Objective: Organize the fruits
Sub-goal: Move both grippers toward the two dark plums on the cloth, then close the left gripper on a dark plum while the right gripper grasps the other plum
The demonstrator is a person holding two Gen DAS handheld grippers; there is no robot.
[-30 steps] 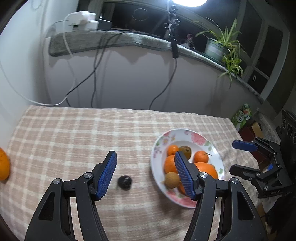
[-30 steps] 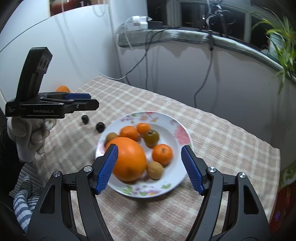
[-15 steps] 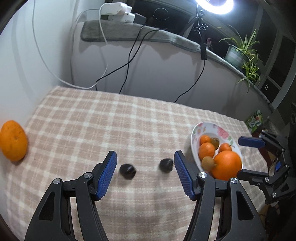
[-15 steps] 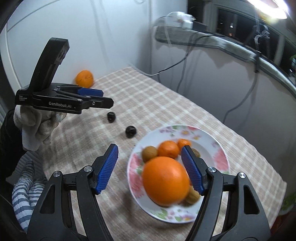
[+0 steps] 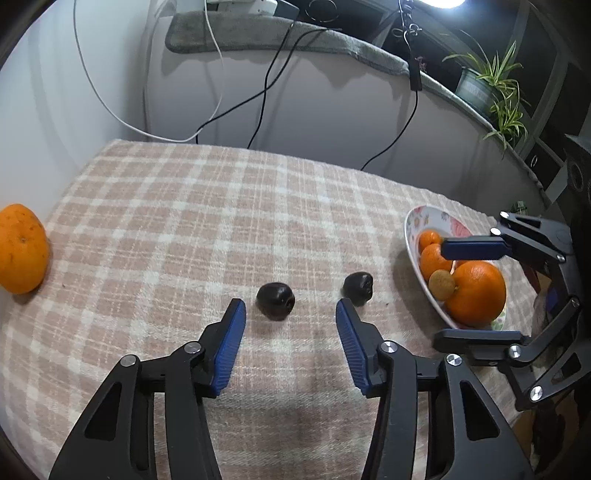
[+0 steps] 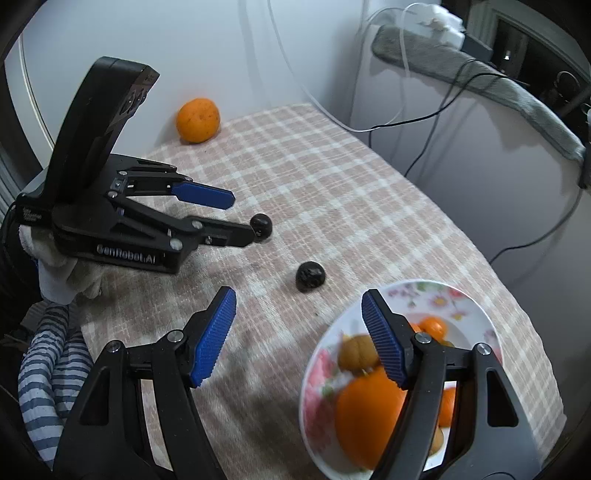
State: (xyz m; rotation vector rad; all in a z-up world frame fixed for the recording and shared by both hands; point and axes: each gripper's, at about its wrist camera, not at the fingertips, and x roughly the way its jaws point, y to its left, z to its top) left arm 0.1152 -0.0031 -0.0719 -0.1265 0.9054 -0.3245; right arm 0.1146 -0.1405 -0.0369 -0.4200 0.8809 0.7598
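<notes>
Two small dark fruits lie on the checked cloth. The left one [image 5: 276,300] [image 6: 261,223] sits just beyond the tips of my left gripper [image 5: 290,310] [image 6: 240,216], in line with the gap. Its jaws are closing and the pads do not touch the fruit. The other dark fruit [image 5: 357,287] [image 6: 310,276] lies just ahead of my right gripper [image 6: 299,299] [image 5: 443,291], which stands open with nothing in it, beside the flowered plate [image 5: 417,221] [image 6: 424,288]. The plate holds a big orange [image 5: 478,291], tangerines and small brown fruits. A loose orange [image 5: 22,253] [image 6: 198,120] rests at the cloth's far left edge.
The table stands against a white wall with a grey-padded ledge [image 5: 295,35], and cables [image 5: 266,85] hang down from it. A potted plant [image 5: 487,85] is on the ledge at the right. A striped sleeve [image 6: 44,365] and a gloved hand [image 6: 55,273] hold the left gripper.
The left gripper has swung left from the plate to the two dark fruits and its jaws have narrowed. The right gripper has moved left off the plate's middle toward the nearer dark fruit.
</notes>
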